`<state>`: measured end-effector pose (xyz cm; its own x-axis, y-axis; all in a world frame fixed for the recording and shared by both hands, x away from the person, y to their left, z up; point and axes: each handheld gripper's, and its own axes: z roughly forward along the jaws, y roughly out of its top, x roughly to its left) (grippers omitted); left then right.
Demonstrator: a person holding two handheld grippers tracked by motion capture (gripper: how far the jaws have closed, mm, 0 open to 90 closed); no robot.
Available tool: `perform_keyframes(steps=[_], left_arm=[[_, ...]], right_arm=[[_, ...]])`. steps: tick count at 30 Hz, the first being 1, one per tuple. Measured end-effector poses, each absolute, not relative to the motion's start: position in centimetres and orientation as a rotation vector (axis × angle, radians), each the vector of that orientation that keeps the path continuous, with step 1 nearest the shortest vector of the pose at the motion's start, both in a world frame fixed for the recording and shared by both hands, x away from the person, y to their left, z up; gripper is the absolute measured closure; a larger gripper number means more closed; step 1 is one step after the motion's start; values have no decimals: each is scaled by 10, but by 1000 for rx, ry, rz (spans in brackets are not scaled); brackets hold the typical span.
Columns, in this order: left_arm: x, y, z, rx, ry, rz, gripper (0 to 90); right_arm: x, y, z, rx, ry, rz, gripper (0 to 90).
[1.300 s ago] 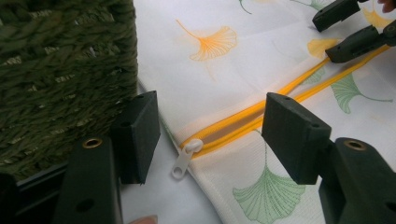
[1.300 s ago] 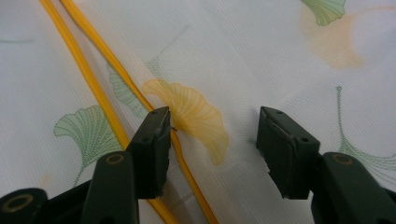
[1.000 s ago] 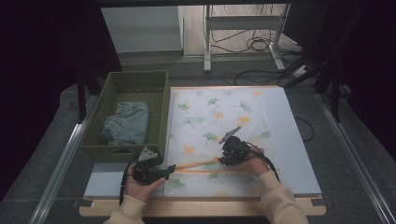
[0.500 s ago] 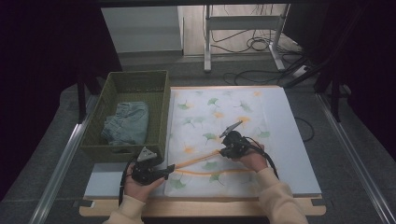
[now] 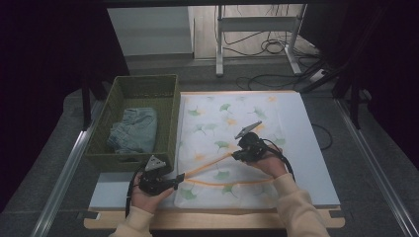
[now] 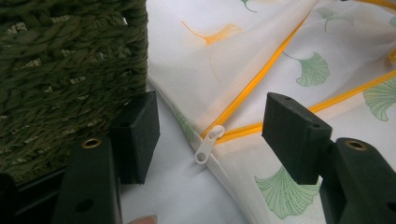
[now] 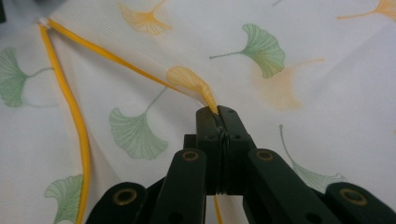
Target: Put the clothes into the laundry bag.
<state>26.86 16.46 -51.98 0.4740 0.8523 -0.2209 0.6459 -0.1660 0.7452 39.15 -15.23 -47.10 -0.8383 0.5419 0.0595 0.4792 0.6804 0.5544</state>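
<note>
While my right gripper (image 7: 218, 111) clamps the mesh bag's (image 5: 232, 128) orange edge, my left gripper (image 6: 210, 126) stands open around the zipper pull (image 6: 205, 148) at 7 o'clock.

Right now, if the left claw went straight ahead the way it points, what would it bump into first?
Probably the white zipper pull at the corner of the ginkgo-print mesh bag, lying between the open left claw jaws; exact depth is unclear.

Your white mesh bag (image 5: 232, 133) carries green and orange ginkgo-leaf prints | its zipper tape (image 6: 261, 79) runs bright yellow-orange, with a white pull (image 6: 205, 150) | your woven basket (image 5: 170, 123) is olive green, holding pale blue-grey cloth (image 5: 134, 131) | both your claws are matte black | the surface (image 5: 316, 148) is pale grey-white with a light wooden front edge.
</note>
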Motion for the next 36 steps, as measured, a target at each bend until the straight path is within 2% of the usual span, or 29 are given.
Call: perform_keyframes(steps=[36], left_arm=[[264, 173, -509, 1853, 1219, 331, 346]], right_arm=[[390, -162, -406, 765, 2636, 1086, 885]])
